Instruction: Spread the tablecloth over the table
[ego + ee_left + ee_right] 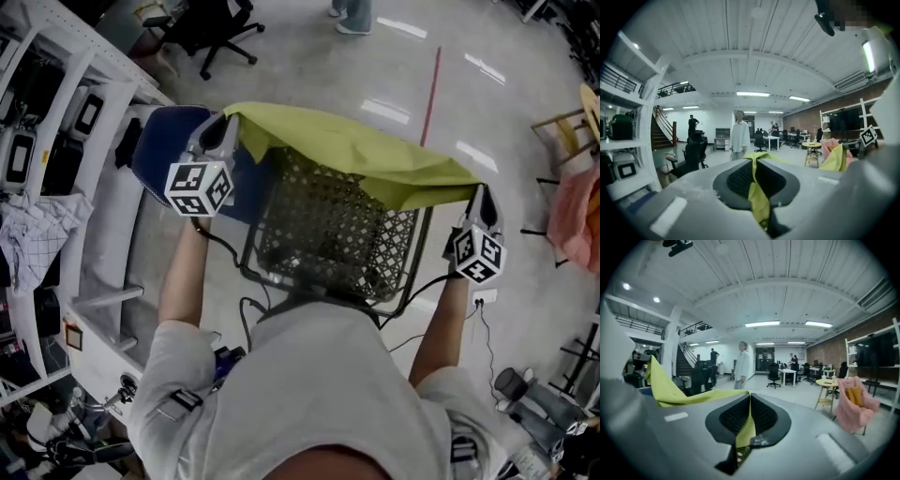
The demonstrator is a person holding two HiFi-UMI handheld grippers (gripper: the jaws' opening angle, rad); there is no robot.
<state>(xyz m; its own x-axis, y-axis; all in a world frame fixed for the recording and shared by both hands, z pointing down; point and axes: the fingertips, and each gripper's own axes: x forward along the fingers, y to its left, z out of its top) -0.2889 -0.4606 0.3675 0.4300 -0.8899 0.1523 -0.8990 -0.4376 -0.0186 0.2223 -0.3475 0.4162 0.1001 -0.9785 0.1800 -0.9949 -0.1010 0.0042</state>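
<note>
- Left gripper (228, 129): the jaws are pressed together on one corner of the yellow-green fabric tablecloth (366, 155). The left gripper view shows a strip of cloth running down between the dark pads.
- Right gripper (481, 197): it is clamped the same way on the opposite corner. Its own view shows cloth pinched between the ribbed pads and trailing off towards the other gripper.
- Tablecloth position: it is up in the air, strung between the two grippers across the far side of the black wire-mesh table (319, 239). It dips a little mid-span and looks partly doubled on itself. I cannot tell whether its lower edge touches the mesh.
- Most of the mesh top on the side nearest me is bare.
- Surroundings: a blue rounded seat (157, 150) sits just beside the table, under the left gripper. A white shelving rack (103, 225) stands further left.
- Step, as I judge it: this is the lift-and-open stage. The cloth is raised by two corners but not yet laid, so the task is at an early point.
- Next move, my reading: keep the grippers well apart so the held edge stays taut, and shake the fold out. Then lower both ends evenly so the cloth settles centred over the mesh.
- Risks: the fabric could snag on the wire, or the left corner could drape onto the blue seat.
</note>
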